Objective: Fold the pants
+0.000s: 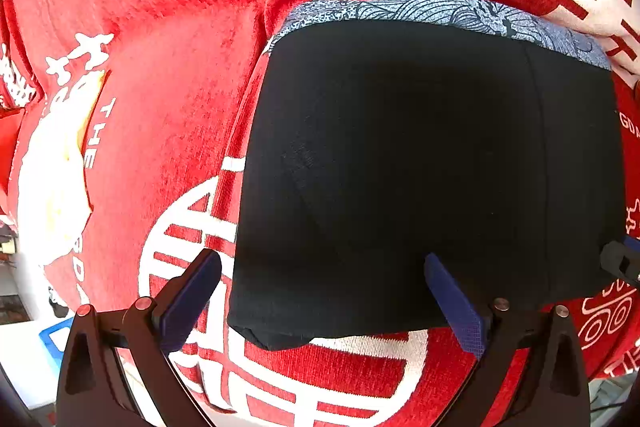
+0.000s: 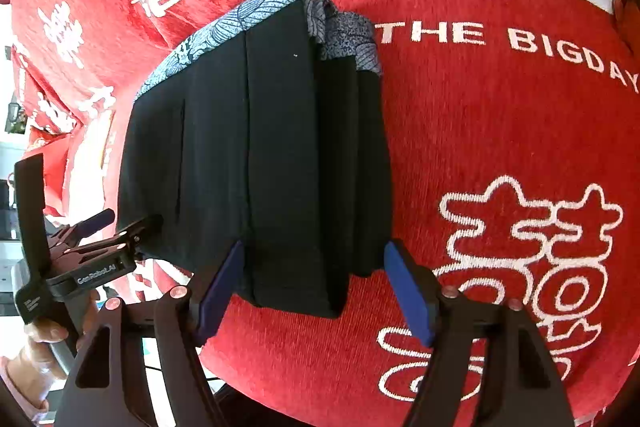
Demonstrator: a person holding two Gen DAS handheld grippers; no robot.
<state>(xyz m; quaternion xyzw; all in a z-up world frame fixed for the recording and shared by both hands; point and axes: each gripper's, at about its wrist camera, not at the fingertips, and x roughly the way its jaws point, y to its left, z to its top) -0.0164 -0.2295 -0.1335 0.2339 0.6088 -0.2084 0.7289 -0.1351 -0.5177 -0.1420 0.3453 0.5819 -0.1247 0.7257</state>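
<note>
Red plush cloth (image 1: 168,75) printed with white characters and the words THE BIG DAY covers the whole surface; whether a worktop or something softer lies under it cannot be told. On it, clear of any visible edge, the pants (image 1: 420,167) lie as a compact black packet, already doubled over on itself, with a blue-grey patterned waistband (image 1: 440,11) showing along the far end.

The left gripper (image 1: 322,301) hangs straight above the near end with its jaws spread wide, one blue pad over the red cloth and the other above the black fabric, neither pressing on it. The right gripper (image 2: 314,289) straddles the near right corner of the packet, jaws also apart, fabric between them but not pinched. Nothing is held by either.

This looks like the release after a fold, so the job is probably close to done. To finish well, lift both grippers straight up without snagging the top layer, then check that the near edges sit flush and smooth any bulge toward the waistband.

The packet's long axis seems to run from the near folded edge away to the waistband, which points away from both cameras; in the right wrist view several stacked layers show along its right side
</note>
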